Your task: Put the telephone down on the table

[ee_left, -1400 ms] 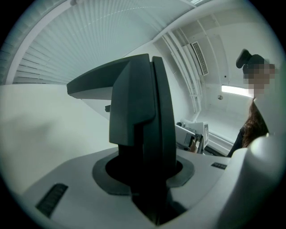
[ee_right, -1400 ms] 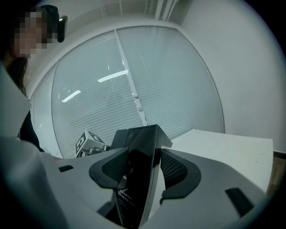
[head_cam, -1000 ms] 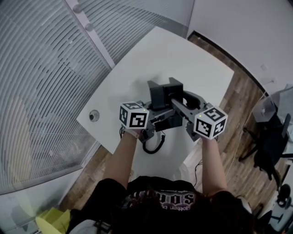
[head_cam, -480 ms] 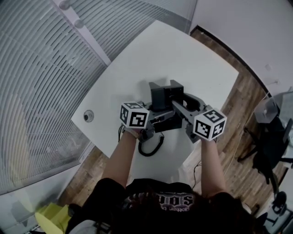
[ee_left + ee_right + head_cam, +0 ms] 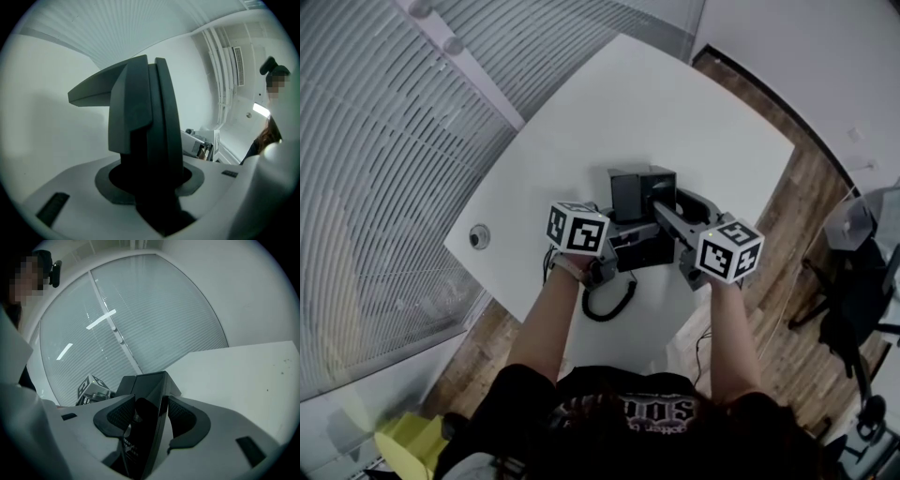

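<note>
Both the left gripper [image 5: 612, 261] and right gripper [image 5: 664, 216] clamp the black telephone [image 5: 636, 190] from opposite sides over the table [image 5: 675, 103]. They cover much of it, so its long axis is unclear.

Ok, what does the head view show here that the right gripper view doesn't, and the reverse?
Only the head view: the coiled cord, the person's forearms and the wood floor.
Only the right gripper view: the right claw closed on the telephone, with its ribbed pads against both sides.
Both: the white table, the window blinds, the telephone, and the left claw with its marker cube.
</note>
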The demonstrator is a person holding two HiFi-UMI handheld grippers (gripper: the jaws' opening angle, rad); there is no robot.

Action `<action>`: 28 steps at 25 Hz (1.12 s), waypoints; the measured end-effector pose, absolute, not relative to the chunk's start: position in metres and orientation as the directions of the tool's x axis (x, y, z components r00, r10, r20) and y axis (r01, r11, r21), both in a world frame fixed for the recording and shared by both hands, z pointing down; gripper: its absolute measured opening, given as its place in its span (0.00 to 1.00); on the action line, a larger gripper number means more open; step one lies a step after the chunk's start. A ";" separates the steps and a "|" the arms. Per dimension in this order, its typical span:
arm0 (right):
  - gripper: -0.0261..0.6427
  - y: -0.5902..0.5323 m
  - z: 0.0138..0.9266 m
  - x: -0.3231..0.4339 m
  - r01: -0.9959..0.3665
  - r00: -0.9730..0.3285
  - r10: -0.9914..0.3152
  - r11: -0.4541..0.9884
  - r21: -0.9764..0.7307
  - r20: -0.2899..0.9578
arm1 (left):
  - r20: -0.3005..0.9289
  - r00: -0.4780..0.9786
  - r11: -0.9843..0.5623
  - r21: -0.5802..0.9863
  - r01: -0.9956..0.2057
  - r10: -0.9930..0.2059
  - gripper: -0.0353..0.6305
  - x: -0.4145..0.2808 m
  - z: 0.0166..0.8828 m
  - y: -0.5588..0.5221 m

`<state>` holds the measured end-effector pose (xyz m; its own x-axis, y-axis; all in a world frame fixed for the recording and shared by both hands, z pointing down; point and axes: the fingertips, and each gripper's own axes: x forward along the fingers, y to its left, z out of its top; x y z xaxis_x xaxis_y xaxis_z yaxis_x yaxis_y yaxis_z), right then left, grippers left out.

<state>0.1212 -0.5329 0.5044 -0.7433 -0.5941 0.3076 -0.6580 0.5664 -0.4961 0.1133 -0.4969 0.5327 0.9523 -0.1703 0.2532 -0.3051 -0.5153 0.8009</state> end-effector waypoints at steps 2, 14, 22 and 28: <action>0.37 -0.534 0.507 0.120 -0.658 -0.744 -0.591 0.564 -0.500 0.311 | 0.255 0.953 -0.491 0.817 -0.303 -0.164 0.30 0.113 0.534 -0.496; 0.37 -0.539 0.516 0.120 -0.672 -0.734 -0.592 0.559 -0.486 0.334 | 0.338 0.930 -0.397 0.841 -0.368 -0.144 0.35 0.109 0.546 -0.498; 0.37 -0.535 0.519 0.124 -0.693 -0.716 -0.598 0.548 -0.469 0.359 | 0.401 0.901 -0.379 0.818 -0.433 -0.164 0.41 0.092 0.552 -0.497; 0.37 -0.531 0.515 0.126 -0.706 -0.703 -0.613 0.539 -0.460 0.361 | 0.461 0.869 -0.375 0.785 -0.493 -0.177 0.48 0.067 0.554 -0.492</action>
<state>0.1259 -0.5311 0.5153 -0.7031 -0.6129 0.3606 -0.7057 0.5386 -0.4604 0.0666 -0.4921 0.5541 0.8694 -0.1772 0.4613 -0.4930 -0.3753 0.7849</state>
